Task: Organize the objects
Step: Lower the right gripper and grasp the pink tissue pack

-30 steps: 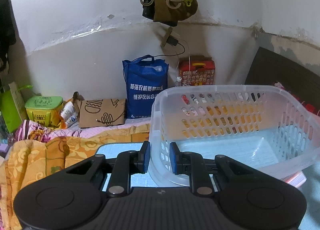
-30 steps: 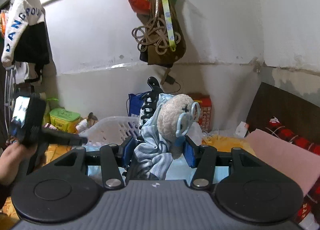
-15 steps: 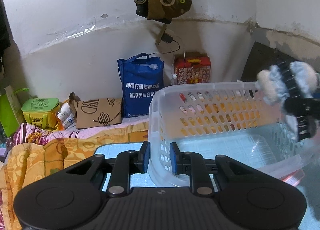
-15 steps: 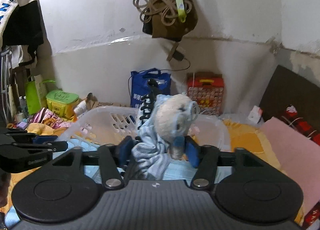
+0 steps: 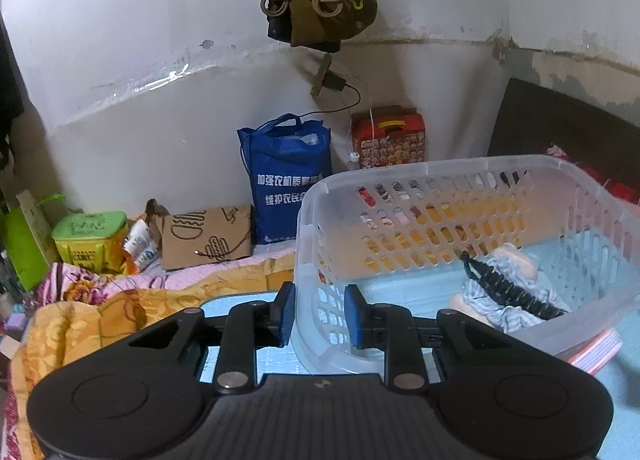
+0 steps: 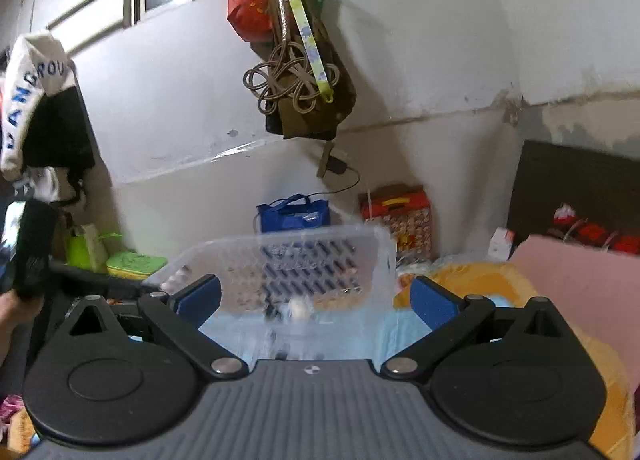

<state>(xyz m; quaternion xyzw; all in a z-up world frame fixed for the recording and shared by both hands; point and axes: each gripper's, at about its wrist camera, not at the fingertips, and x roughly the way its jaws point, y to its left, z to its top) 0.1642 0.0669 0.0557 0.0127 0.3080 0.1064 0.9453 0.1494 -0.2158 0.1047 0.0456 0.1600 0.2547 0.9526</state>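
Plush toy (image 5: 508, 284) now down in the basket (image 5: 440, 175), clear of the right gripper (image 6: 316, 300)'s wide-apart jaws; left gripper (image 5: 320, 314) jaws clamped on basket wall.

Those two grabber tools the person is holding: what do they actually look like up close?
Both look alike. The left gripper and the right gripper each have a black ribbed plastic body with a small round logo, two round black discs at the sides, and black linkage arms joined by silver rivets. The jaws end in flat blue pads. No cables or sleeves show.
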